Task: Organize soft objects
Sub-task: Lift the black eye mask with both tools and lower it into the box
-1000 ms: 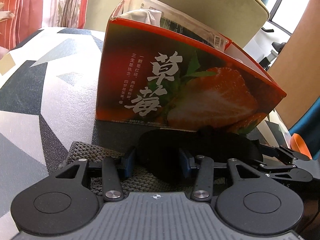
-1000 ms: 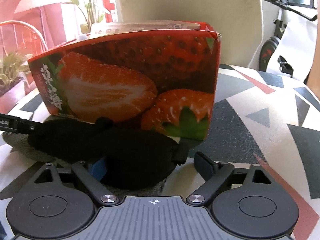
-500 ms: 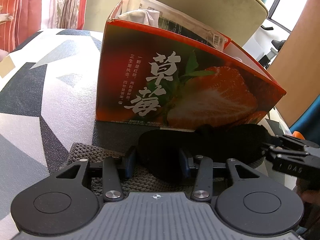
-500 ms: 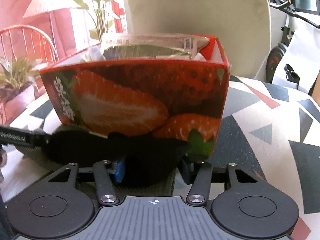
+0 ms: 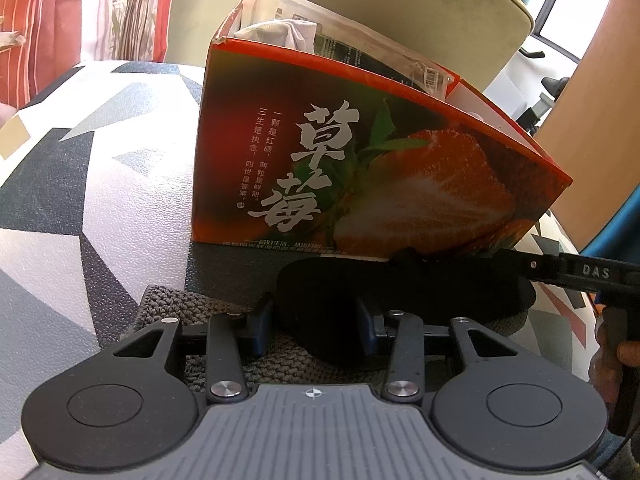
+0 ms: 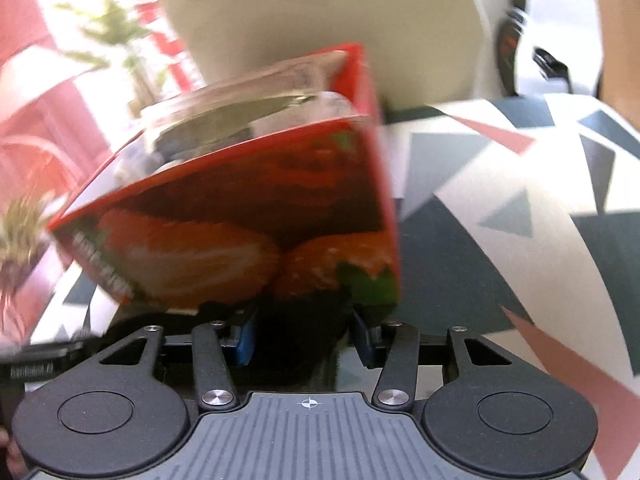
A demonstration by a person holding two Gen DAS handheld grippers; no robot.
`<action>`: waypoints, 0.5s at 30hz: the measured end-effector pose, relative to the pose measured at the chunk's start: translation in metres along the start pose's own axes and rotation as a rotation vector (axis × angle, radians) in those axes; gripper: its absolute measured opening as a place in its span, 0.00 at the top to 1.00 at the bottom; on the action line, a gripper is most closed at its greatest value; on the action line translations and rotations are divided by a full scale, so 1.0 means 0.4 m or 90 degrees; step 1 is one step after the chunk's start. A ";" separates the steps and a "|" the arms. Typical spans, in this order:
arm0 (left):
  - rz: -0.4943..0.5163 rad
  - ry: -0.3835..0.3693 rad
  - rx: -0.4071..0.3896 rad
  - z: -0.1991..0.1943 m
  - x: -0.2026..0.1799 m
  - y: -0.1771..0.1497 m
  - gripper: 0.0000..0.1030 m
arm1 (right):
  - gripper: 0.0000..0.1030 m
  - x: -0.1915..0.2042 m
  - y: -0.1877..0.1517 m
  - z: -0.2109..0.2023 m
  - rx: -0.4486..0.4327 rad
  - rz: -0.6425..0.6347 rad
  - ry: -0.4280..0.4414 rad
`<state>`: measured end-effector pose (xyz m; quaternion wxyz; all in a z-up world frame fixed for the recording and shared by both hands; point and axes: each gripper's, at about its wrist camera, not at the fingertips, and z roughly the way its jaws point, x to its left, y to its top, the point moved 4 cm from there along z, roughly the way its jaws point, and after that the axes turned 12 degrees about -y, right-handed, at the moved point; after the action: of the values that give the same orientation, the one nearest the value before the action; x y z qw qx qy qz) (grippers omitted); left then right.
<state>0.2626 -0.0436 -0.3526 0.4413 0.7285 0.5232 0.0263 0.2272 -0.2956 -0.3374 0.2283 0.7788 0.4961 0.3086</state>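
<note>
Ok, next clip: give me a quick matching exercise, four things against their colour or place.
Things:
1. sleep mask
2. strawberry box
3. knitted cloth
4. chair

Descriptions:
a. beige, behind the box
b. grey, lying under the mask
c. black, held at both ends
d. red-orange, open-topped, on the table

Pairs: 1-c, 2-d, 3-b, 4-a

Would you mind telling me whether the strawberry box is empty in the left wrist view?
No, the strawberry box holds white fabric and clear plastic packaging that stick up above its open top.
</note>
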 end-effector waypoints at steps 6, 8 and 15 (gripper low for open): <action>-0.003 0.002 0.000 0.001 -0.001 0.000 0.57 | 0.76 -0.022 -0.010 0.013 0.020 0.005 -0.008; -0.001 0.003 -0.001 0.000 -0.002 -0.001 0.57 | 0.73 -0.029 -0.019 0.014 0.025 0.019 -0.004; -0.001 0.004 -0.003 0.001 -0.003 -0.002 0.57 | 0.59 -0.042 -0.025 0.031 0.052 0.078 0.033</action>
<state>0.2616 -0.0446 -0.3530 0.4415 0.7270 0.5250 0.0299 0.2242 -0.3076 -0.3570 0.1644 0.8081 0.4652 0.3217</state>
